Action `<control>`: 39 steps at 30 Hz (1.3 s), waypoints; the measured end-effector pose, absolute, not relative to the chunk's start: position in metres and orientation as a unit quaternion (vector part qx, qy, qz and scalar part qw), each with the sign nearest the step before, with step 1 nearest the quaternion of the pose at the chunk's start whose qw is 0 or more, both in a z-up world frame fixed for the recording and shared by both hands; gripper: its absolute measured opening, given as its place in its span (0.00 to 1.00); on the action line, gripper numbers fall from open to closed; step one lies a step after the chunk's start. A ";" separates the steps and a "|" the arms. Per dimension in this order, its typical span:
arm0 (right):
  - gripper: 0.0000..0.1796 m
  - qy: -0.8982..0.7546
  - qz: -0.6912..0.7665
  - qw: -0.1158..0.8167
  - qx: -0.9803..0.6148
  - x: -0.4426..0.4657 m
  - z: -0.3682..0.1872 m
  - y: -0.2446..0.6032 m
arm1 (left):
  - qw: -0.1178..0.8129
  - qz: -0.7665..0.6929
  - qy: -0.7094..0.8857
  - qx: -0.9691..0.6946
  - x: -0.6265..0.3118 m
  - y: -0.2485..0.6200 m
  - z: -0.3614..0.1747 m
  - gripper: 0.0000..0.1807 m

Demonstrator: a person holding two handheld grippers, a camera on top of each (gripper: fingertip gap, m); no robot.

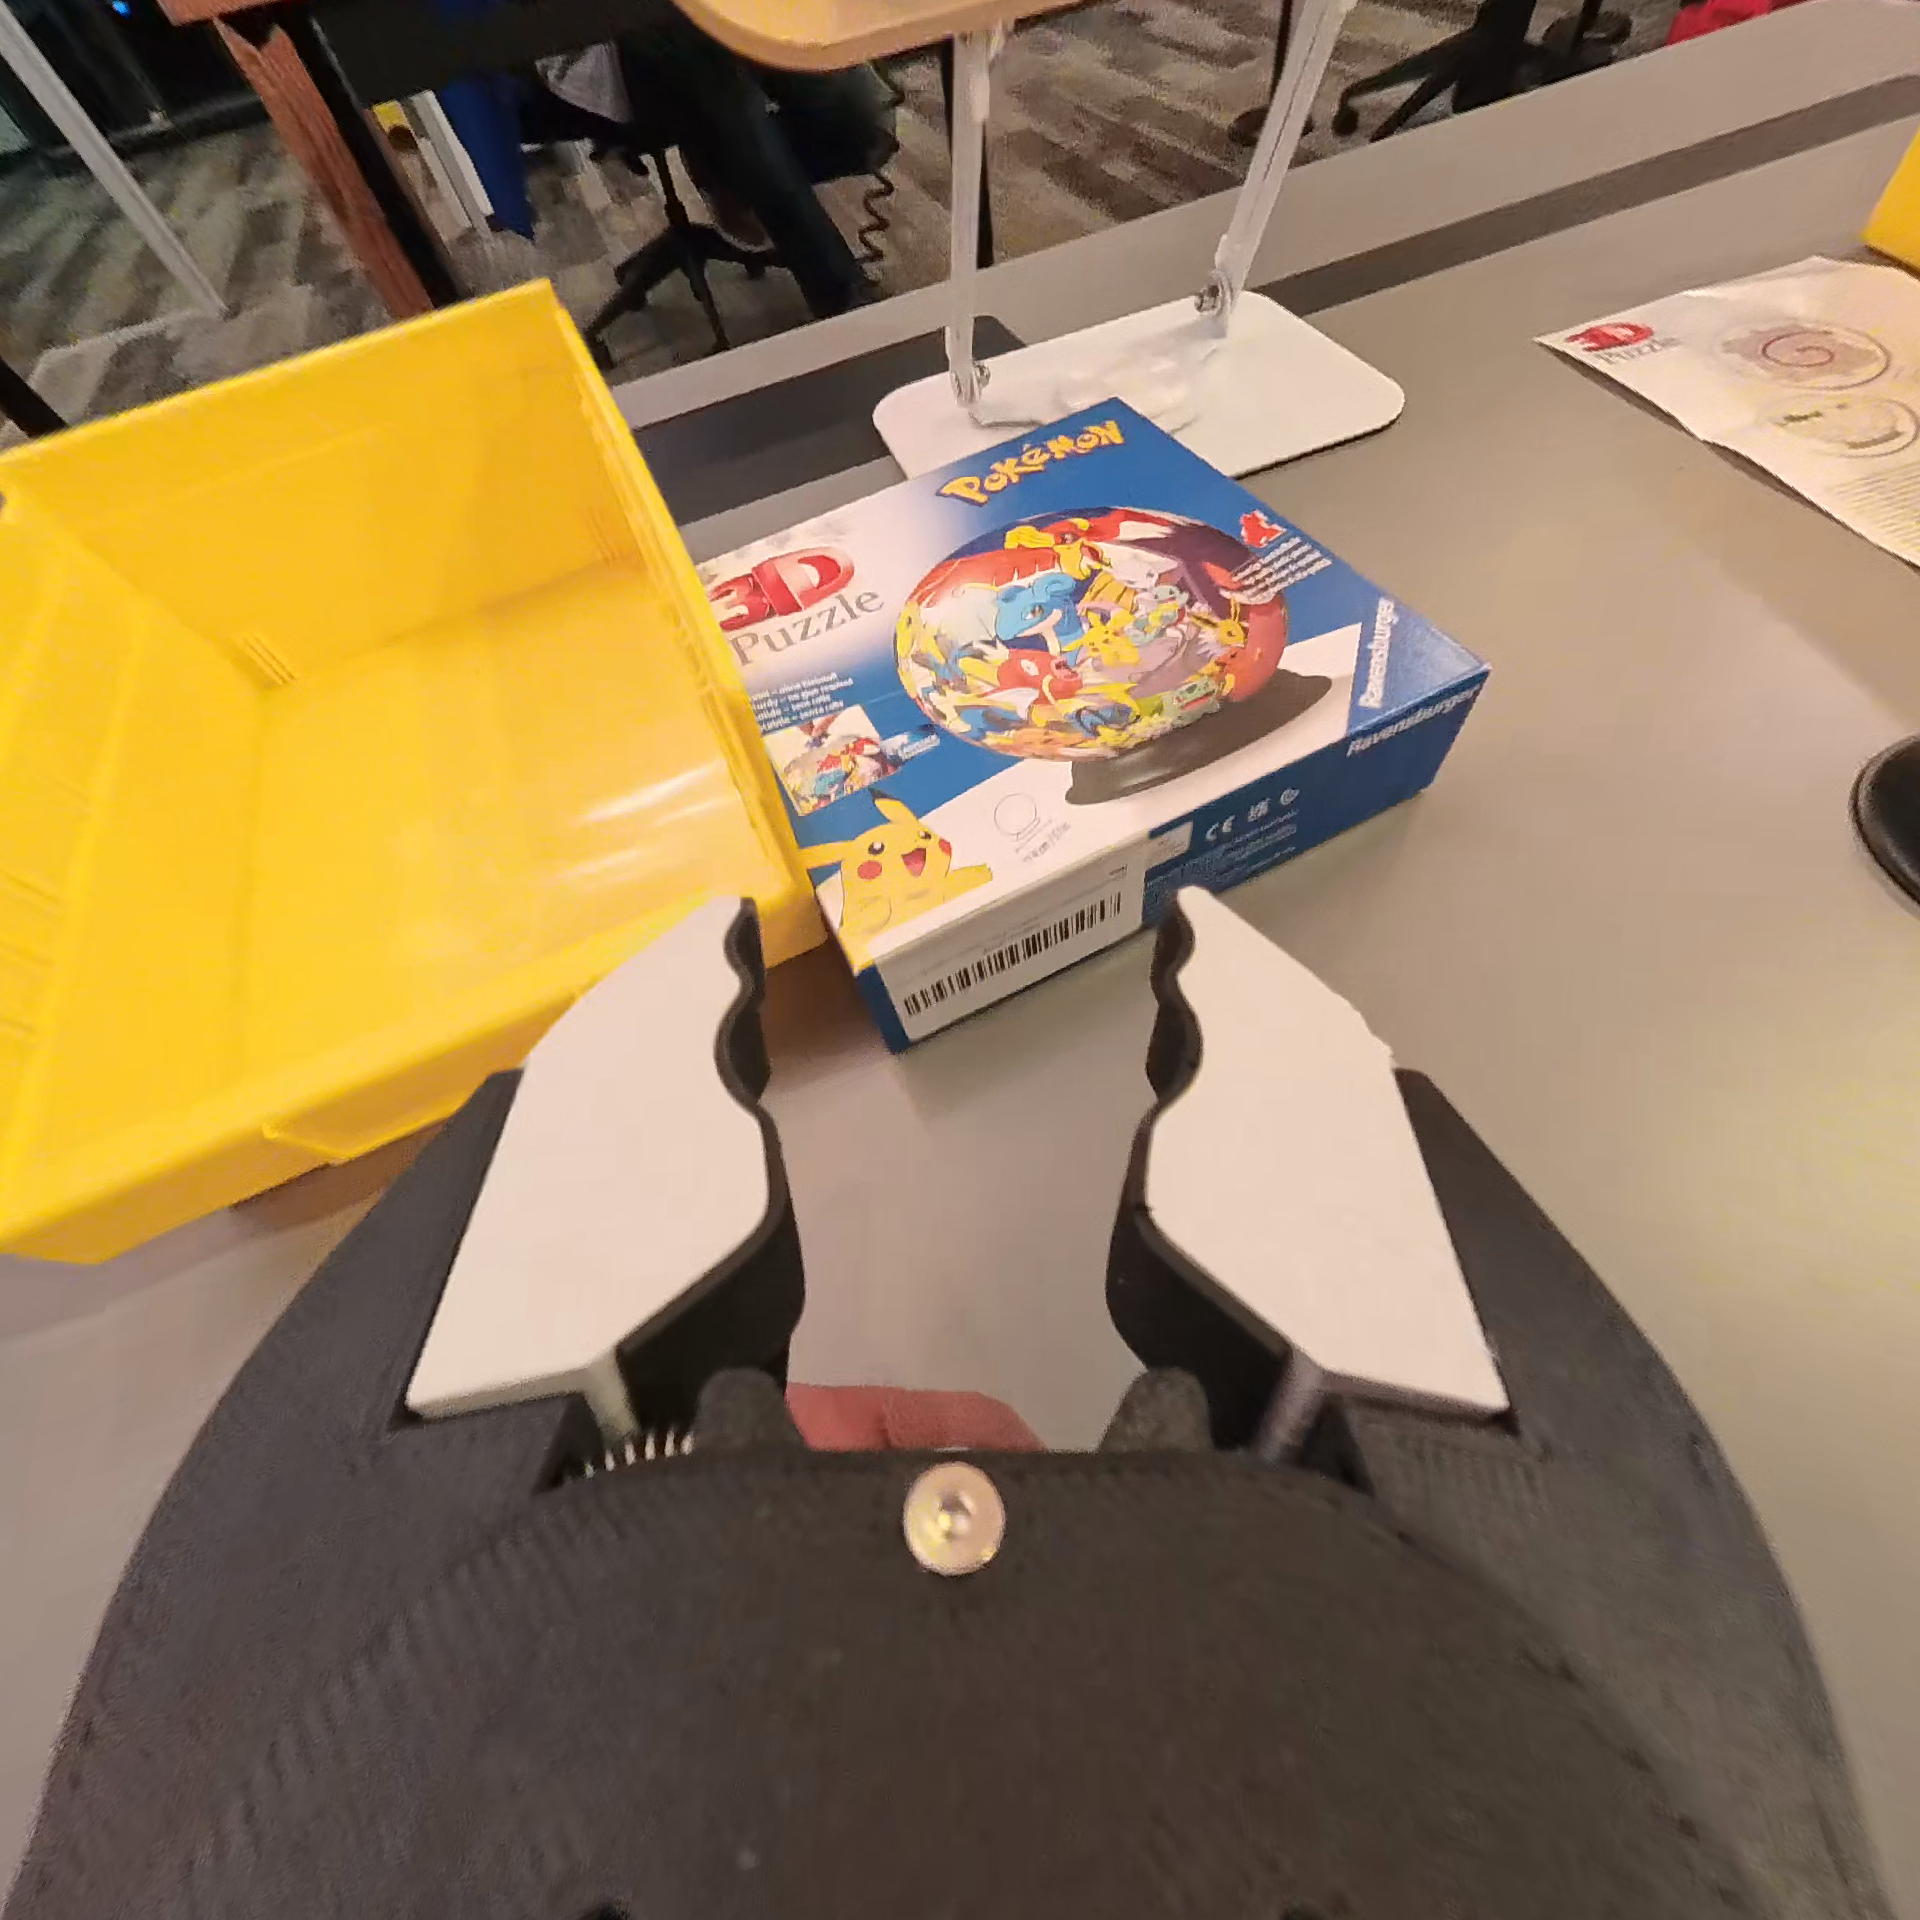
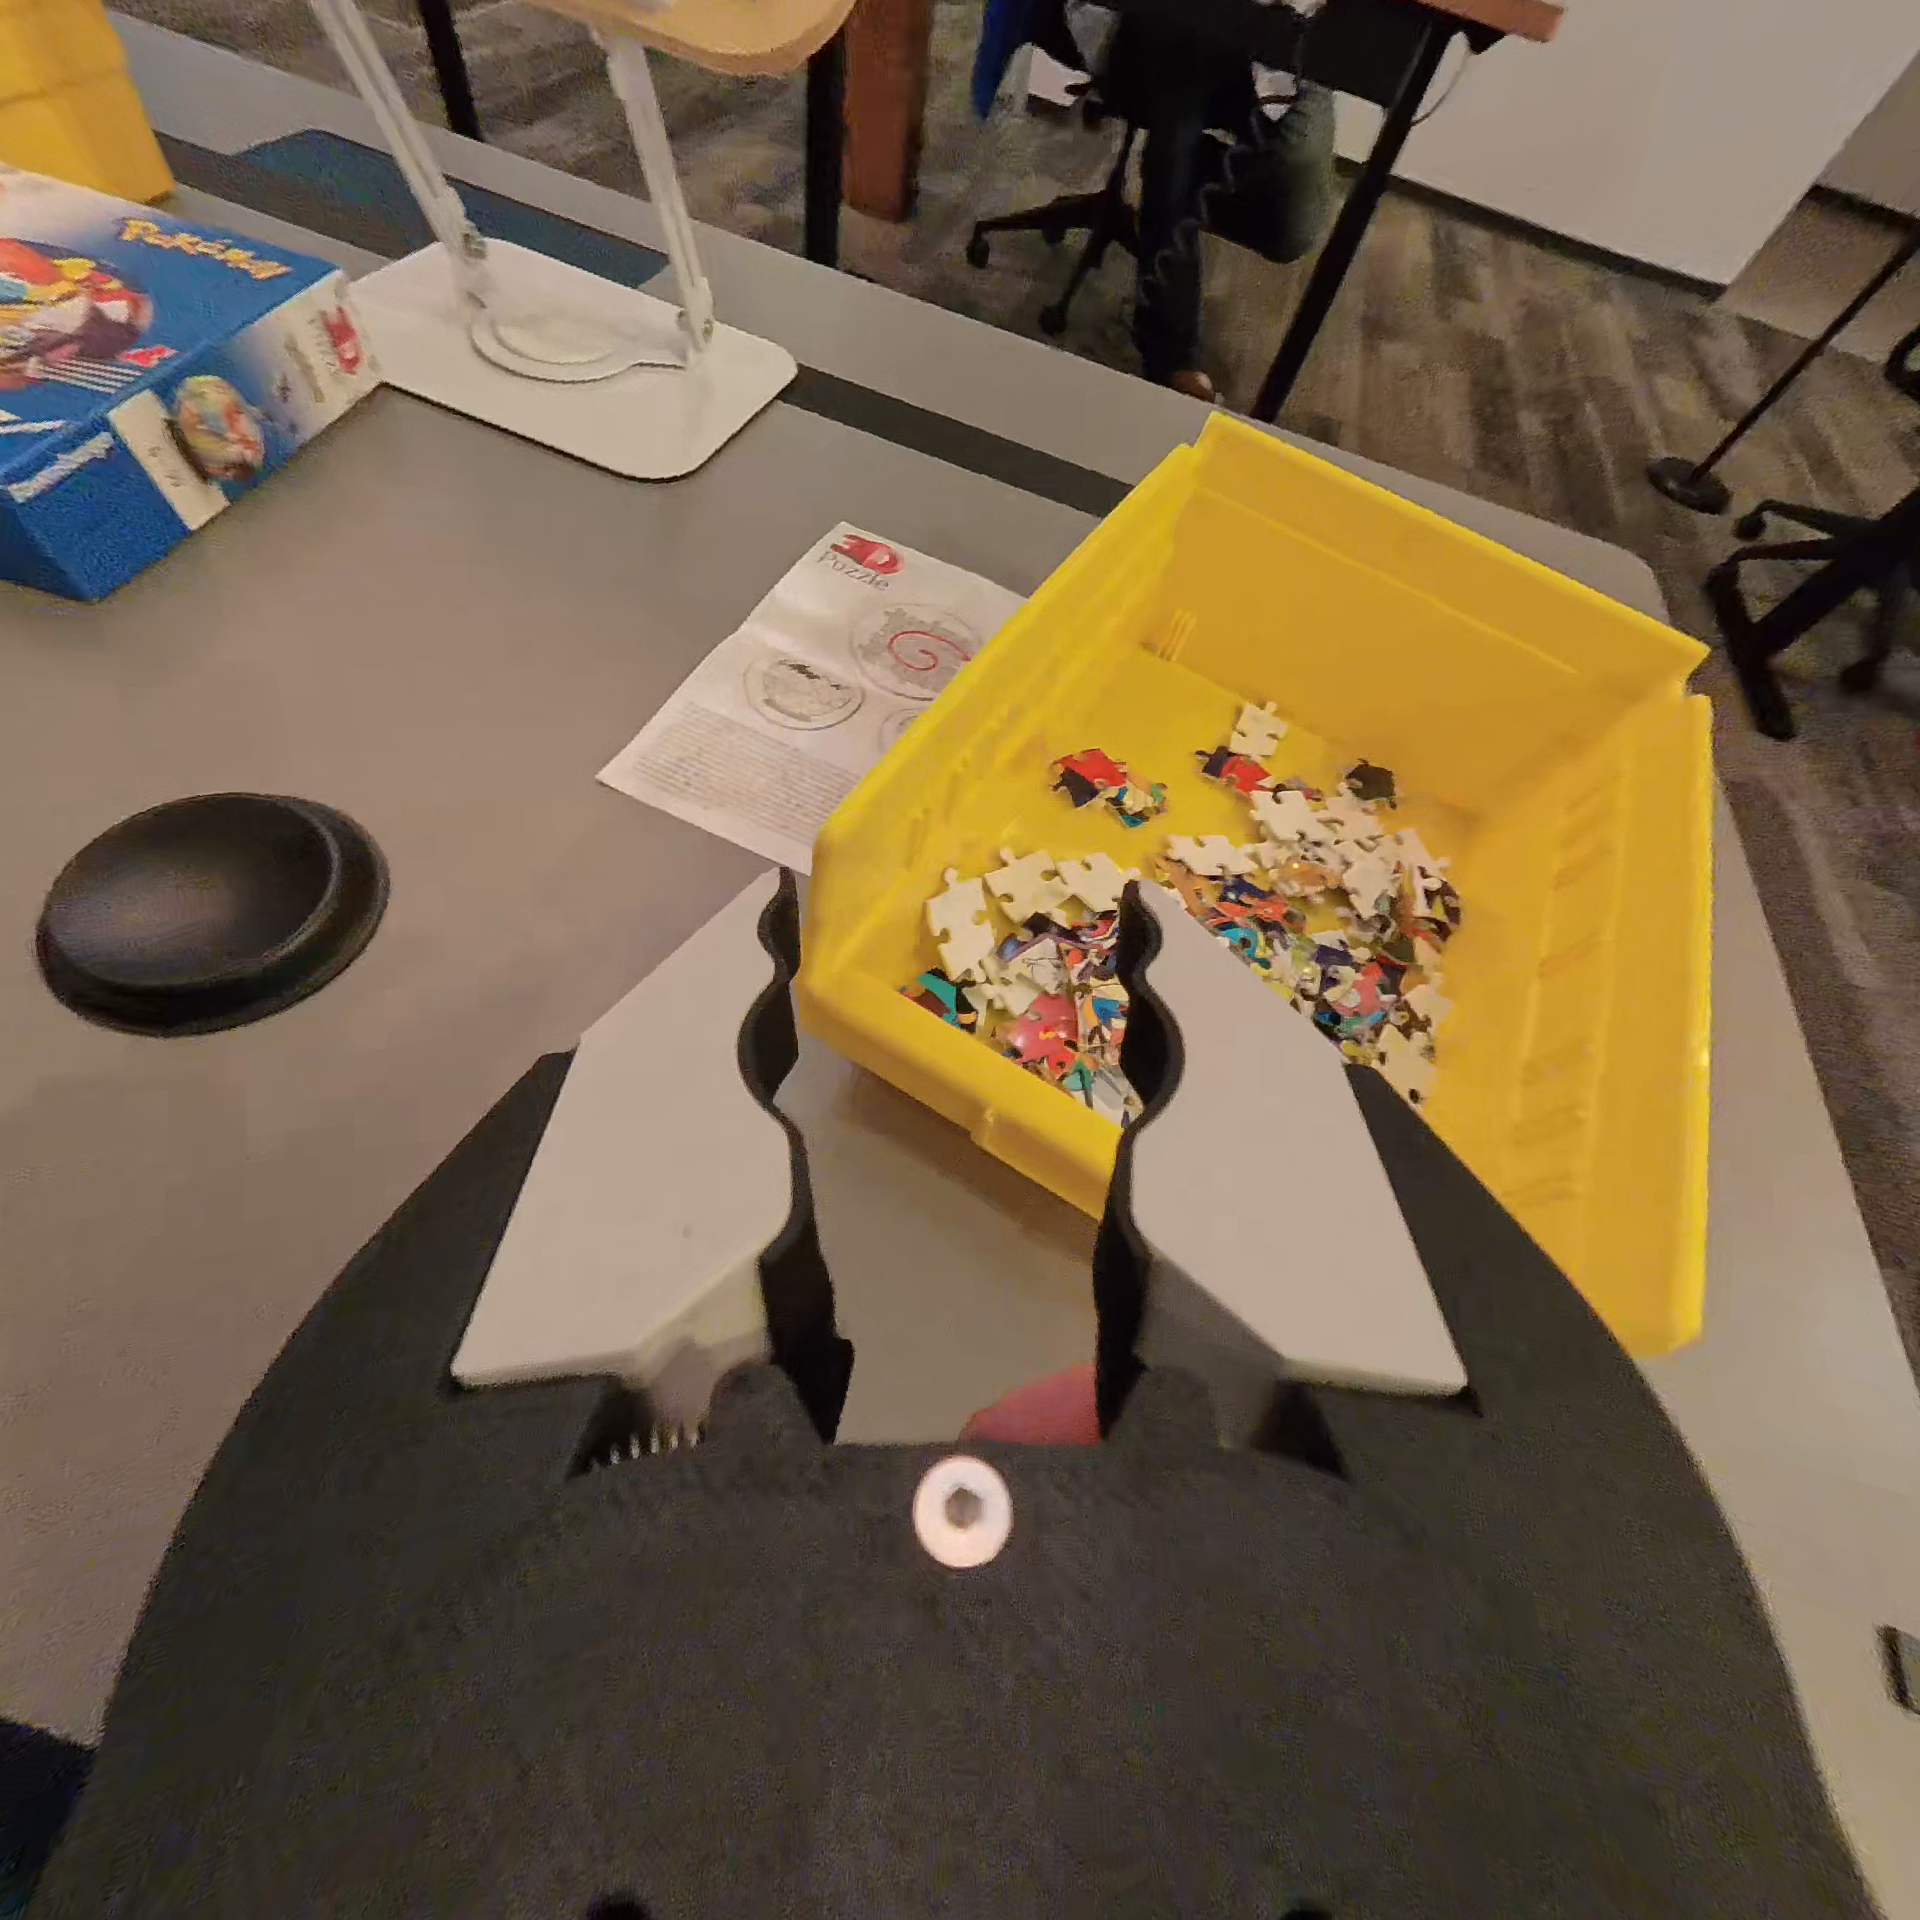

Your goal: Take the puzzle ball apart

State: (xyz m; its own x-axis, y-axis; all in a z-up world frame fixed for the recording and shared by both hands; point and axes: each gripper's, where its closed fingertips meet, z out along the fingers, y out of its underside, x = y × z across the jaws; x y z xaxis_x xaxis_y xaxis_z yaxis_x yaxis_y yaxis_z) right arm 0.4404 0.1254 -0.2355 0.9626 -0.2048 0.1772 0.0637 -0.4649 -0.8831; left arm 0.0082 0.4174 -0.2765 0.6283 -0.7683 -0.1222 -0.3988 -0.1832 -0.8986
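No assembled puzzle ball shows in either view. Several loose puzzle pieces (image 2: 1226, 935), some colourful and some white side up, lie in a yellow bin (image 2: 1558, 727) on the right. My right gripper (image 2: 961, 909) is open and empty, its tips over the bin's near left corner. My left gripper (image 1: 961, 920) is open and empty above the grey table, between an empty yellow bin (image 1: 312, 520) on the left and the blue puzzle box (image 1: 1091, 707) ahead. The black round ball stand (image 2: 208, 909) sits empty on the table, also at the right edge of the left wrist view (image 1: 1886, 821).
A white lamp base (image 1: 1195, 395) stands behind the box; it also shows in the right wrist view (image 2: 582, 364). A printed instruction sheet (image 2: 790, 707) lies partly under the right bin and shows at the far right (image 1: 1766, 395). Chairs and a seated person's legs (image 2: 1195, 208) lie beyond the table. Tip to tip, the grippers are about 55 centimeters apart.
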 end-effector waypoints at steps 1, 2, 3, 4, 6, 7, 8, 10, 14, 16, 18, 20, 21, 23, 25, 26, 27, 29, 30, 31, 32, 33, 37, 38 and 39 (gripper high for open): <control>0.35 0.043 -0.137 0.515 -0.845 0.443 -0.237 0.123 | 0.502 -0.181 0.390 -0.751 0.006 0.417 -0.280 0.40; 0.37 0.046 -0.158 0.513 -0.842 0.450 -0.237 0.120 | 0.499 -0.175 0.392 -0.753 0.004 0.417 -0.284 0.40; 0.39 0.052 -0.181 0.513 -0.838 0.461 -0.237 0.115 | 0.502 -0.162 0.394 -0.753 0.001 0.418 -0.286 0.40; 0.41 0.065 -0.204 0.514 -0.831 0.474 -0.235 0.109 | 0.508 -0.144 0.393 -0.752 -0.004 0.422 -0.287 0.40; 0.42 0.106 -0.243 0.519 -0.813 0.508 -0.229 0.090 | 0.513 -0.129 0.384 -0.757 -0.014 0.429 -0.287 0.41; 0.42 0.133 -0.260 0.520 -0.802 0.528 -0.227 0.077 | 0.517 -0.128 0.372 -0.760 -0.020 0.434 -0.284 0.41; 0.43 0.161 -0.274 0.519 -0.794 0.548 -0.227 0.064 | 0.524 -0.127 0.357 -0.763 -0.028 0.440 -0.280 0.41; 0.42 0.195 -0.268 0.509 -0.794 0.580 -0.239 0.043 | 0.542 -0.124 0.325 -0.765 -0.045 0.456 -0.269 0.40; 0.34 0.220 -0.155 0.503 -0.821 0.596 -0.284 0.046 | 0.579 -0.053 0.272 -0.767 -0.100 0.504 -0.252 0.39; 0.31 0.226 -0.161 0.502 -0.819 0.605 -0.293 0.045 | 0.581 -0.030 0.238 -0.777 -0.127 0.526 -0.253 0.41; 0.26 0.232 -0.135 0.503 -0.822 0.606 -0.303 0.048 | 0.580 -0.051 0.199 -0.788 -0.145 0.541 -0.258 0.41; 0.18 0.234 -0.117 0.508 -0.821 0.607 -0.309 0.052 | 0.557 -0.085 0.171 -0.808 -0.155 0.552 -0.271 0.45; 0.12 0.234 -0.111 0.514 -0.818 0.608 -0.309 0.055 | 0.550 -0.098 0.159 -0.814 -0.159 0.557 -0.276 0.47; 0.03 0.223 -0.113 0.502 -0.828 0.610 -0.312 0.058 | 0.538 -0.111 0.154 -0.822 -0.161 0.566 -0.287 0.48; 0.01 0.207 -0.133 0.490 -0.836 0.616 -0.312 0.062 | 0.519 -0.119 0.160 -0.831 -0.159 0.572 -0.298 0.50; 0.01 0.209 -0.128 0.489 -0.837 0.617 -0.312 0.065 | 0.514 -0.130 0.164 -0.832 -0.155 0.574 -0.301 0.49; 0.01 0.214 -0.120 0.489 -0.837 0.619 -0.312 0.068 | 0.511 -0.134 0.167 -0.833 -0.153 0.577 -0.303 0.49; 0.01 0.207 -0.123 0.485 -0.841 0.621 -0.313 0.073 | 0.516 -0.131 0.173 -0.829 -0.151 0.582 -0.303 0.47; 0.01 0.204 -0.123 0.484 -0.842 0.621 -0.312 0.076 | 0.517 -0.131 0.176 -0.827 -0.150 0.585 -0.304 0.46; 0.01 0.208 -0.118 0.486 -0.841 0.622 -0.313 0.078 | 0.516 -0.132 0.178 -0.827 -0.149 0.588 -0.304 0.46; 0.01 0.213 -0.112 0.489 -0.839 0.623 -0.313 0.080 | 0.516 -0.135 0.179 -0.827 -0.148 0.591 -0.304 0.46; 0.01 0.215 -0.109 0.490 -0.837 0.623 -0.313 0.081 | 0.518 -0.134 0.176 -0.826 -0.149 0.594 -0.303 0.46; 0.08 0.217 -0.113 0.494 -0.834 0.630 -0.310 0.085 | 0.535 -0.108 0.162 -0.822 -0.160 0.609 -0.296 0.48; 0.10 0.217 -0.101 0.499 -0.833 0.630 -0.310 0.087 | 0.537 -0.098 0.163 -0.822 -0.163 0.613 -0.295 0.50; 0.13 0.213 -0.086 0.502 -0.834 0.628 -0.310 0.090 | 0.534 -0.065 0.168 -0.826 -0.169 0.619 -0.297 0.54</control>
State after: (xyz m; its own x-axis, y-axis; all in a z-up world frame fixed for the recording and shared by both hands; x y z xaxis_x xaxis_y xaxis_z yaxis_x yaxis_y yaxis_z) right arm 0.6283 0.0902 -0.3104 0.8943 -0.4419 -0.0696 -0.2683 -0.4052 -0.8740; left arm -0.1691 0.6188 -0.2975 0.9349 -0.3476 -0.0716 -0.2079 -0.3731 -0.9042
